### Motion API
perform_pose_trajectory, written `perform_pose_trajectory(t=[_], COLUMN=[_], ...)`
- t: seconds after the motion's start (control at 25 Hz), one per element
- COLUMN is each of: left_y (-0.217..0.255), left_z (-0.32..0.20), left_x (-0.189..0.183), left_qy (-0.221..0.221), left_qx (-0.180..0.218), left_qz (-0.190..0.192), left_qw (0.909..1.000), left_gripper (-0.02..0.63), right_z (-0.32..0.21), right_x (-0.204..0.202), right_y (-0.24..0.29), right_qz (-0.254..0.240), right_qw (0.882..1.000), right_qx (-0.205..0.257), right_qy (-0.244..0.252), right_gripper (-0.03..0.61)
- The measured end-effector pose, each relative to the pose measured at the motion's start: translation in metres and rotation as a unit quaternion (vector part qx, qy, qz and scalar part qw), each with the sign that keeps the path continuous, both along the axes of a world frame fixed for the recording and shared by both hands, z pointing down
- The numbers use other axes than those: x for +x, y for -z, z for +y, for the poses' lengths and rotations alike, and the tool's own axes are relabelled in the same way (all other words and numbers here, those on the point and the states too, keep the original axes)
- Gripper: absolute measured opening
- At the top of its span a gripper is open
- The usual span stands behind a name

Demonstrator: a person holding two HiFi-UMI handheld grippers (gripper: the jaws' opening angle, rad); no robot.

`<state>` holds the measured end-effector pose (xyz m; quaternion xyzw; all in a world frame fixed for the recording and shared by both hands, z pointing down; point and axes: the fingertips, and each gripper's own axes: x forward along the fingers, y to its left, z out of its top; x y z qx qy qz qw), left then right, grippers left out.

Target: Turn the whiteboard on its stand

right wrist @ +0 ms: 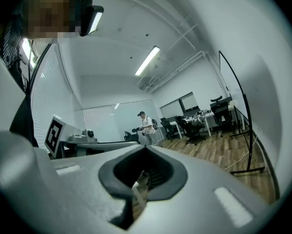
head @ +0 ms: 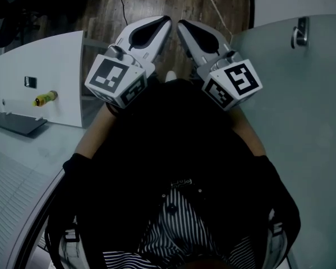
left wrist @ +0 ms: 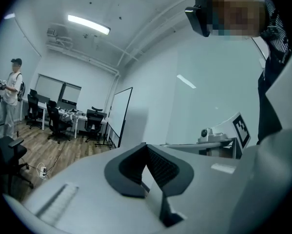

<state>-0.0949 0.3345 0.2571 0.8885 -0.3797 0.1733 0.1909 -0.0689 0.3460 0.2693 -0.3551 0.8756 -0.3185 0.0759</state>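
The left gripper [head: 166, 20] and the right gripper [head: 182, 22] sit side by side at the top centre of the head view, each with its jaws pressed together on nothing. The tall, black-framed white whiteboard on its floor stand [left wrist: 119, 112] stands upright well ahead of both. It lies left of centre in the left gripper view and at the right edge of the right gripper view, so the right hand is probably nearer.
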Motion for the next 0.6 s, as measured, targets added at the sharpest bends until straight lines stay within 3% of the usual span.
perform_pose_trajectory(t=[0.36,0.6], left_y=[-0.01,-0.018], left_z=[-0.017,-0.046], left_x=[0.007,0.031], left_qy=[0.007,-0.023], left_qx=[0.01,0.01], left_qz=[-0.005,-0.002], left_qw=[0.9999,0.9997], left_gripper=[0.003,0.003], right_z=[-0.018,-0.052], right_x=[0.019,0.028], right_y=[-0.013,-0.013], right_qz=[-0.002,0.014], right_qw=[1.0,1.0], right_qx=[0.004,0.006], right_qy=[-0.012,-0.013], right_gripper=[0.002,0.002])
